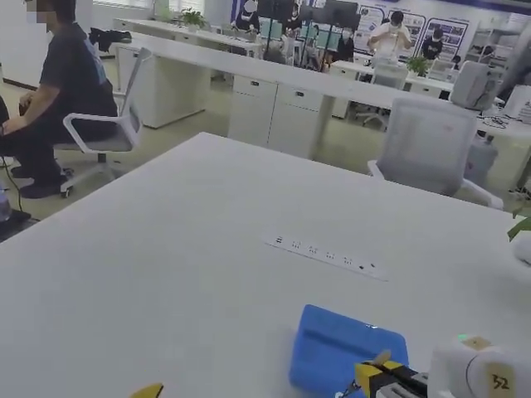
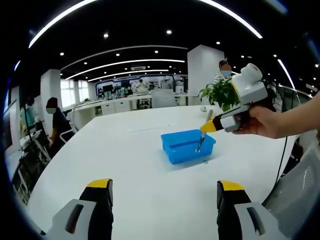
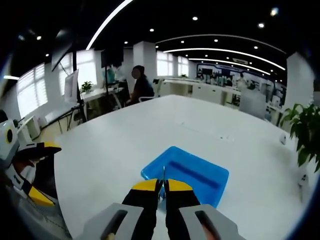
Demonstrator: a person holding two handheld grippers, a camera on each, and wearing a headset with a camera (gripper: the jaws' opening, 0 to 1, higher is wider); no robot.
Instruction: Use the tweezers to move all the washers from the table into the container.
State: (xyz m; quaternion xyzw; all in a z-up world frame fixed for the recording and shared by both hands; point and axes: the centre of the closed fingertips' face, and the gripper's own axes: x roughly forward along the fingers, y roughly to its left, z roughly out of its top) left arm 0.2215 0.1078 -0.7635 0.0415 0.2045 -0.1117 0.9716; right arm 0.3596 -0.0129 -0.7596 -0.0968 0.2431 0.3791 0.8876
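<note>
Right gripper (image 3: 161, 186): clenched on slim metal tweezers (image 2: 204, 133), tips down in blue rectangular plastic container (image 3: 202, 176) near edge of white table (image 2: 125, 165), presumably depositing washer. Left gripper (image 2: 165, 186): released, empty.

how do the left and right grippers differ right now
The left gripper is open wide and holds nothing; the right gripper is shut on thin metal tweezers. The left gripper hangs over bare white table, back from the blue plastic container; the right gripper points its tweezers down into it. Both have black jaws with yellow tips.
</note>
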